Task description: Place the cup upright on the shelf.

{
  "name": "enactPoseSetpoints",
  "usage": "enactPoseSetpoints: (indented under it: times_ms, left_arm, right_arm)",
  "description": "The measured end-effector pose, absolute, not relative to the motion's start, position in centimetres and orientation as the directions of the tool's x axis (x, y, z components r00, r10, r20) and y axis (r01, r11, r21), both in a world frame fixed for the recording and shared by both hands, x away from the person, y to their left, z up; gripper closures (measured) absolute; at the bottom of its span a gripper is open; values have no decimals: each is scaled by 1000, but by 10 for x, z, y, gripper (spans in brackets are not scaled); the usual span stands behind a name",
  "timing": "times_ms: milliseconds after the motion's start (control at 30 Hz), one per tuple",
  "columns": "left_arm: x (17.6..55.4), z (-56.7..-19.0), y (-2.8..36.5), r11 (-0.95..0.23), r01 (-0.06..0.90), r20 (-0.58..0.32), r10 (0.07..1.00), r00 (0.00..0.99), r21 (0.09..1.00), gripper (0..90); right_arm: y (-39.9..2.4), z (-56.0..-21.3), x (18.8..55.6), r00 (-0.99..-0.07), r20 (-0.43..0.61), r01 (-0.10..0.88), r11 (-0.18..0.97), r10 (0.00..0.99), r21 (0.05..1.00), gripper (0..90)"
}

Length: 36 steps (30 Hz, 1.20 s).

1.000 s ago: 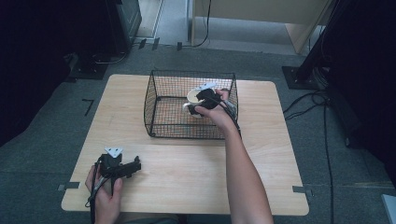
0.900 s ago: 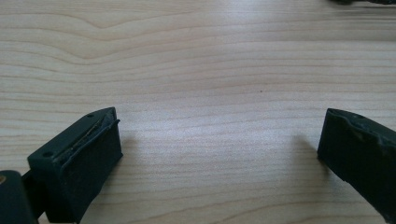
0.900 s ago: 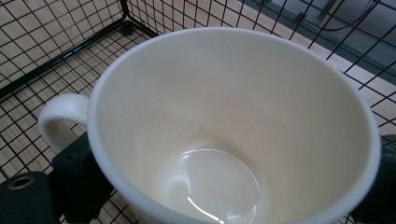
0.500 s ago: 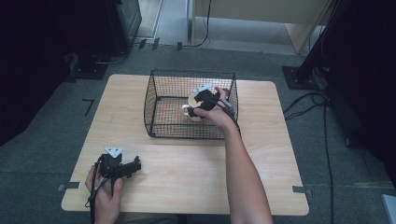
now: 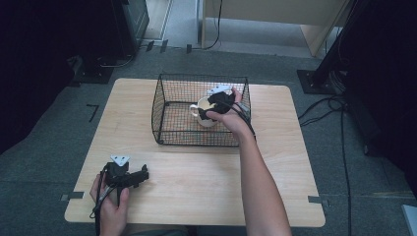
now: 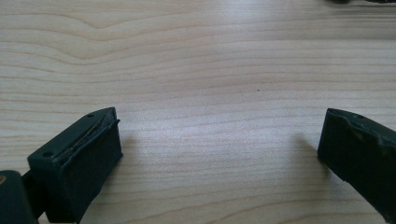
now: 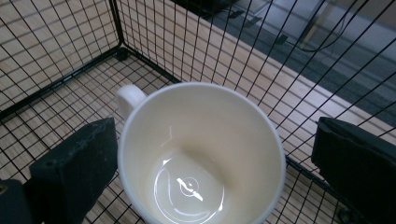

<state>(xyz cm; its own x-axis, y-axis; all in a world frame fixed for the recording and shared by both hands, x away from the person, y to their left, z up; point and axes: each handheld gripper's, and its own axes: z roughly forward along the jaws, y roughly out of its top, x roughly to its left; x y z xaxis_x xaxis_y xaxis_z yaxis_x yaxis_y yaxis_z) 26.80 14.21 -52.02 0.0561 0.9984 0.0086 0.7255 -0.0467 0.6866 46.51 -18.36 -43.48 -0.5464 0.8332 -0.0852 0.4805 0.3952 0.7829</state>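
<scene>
A cream mug (image 5: 200,112) (image 7: 201,154) stands upright and empty inside a black wire basket (image 5: 167,115) (image 7: 60,42) at the table's far middle. My right gripper (image 5: 212,108) (image 7: 215,140) reaches down into the basket and is open, one jaw on each side of the mug. Its left jaw is close to the mug's wall and its right jaw stands clear. The mug's handle points away, to the upper left in the right gripper view. My left gripper (image 5: 141,174) (image 6: 219,126) rests open near the front left of the wooden table (image 5: 196,172) (image 6: 210,56), with nothing between its jaws.
The basket's wire walls rise close around the right gripper. Dark equipment, stands and cables lie on the grey floor (image 5: 344,147) around the table.
The right gripper and the mug have shifted a little left and lower inside the basket. The left gripper has stayed put.
</scene>
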Motion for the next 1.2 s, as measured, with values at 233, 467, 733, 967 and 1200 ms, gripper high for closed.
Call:
enactPoseSetpoints:
  times_ms: [233,467,733,967,1200]
  left_arm:
    - [268,-520,142,-51,726,9,998,61,686,0]
    - [268,-520,142,-53,726,10,998,63,686,0]
    - [268,-520,142,-53,726,10,998,63,686,0]
    - [268,-520,142,-50,725,8,998,61,687,0]
    - [268,-520,142,-50,725,8,998,62,687,0]
  right_arm:
    - [-188,-413,457,-529,-100,416,361,842,835,32]
    - [-195,-392,446,-513,-111,377,339,851,862,47]
    - [-205,-382,425,-495,-106,391,330,862,859,56]
    - [-213,-377,398,-510,-98,369,320,854,873,65]
    - [-219,-375,372,-527,-101,348,323,844,880,65]
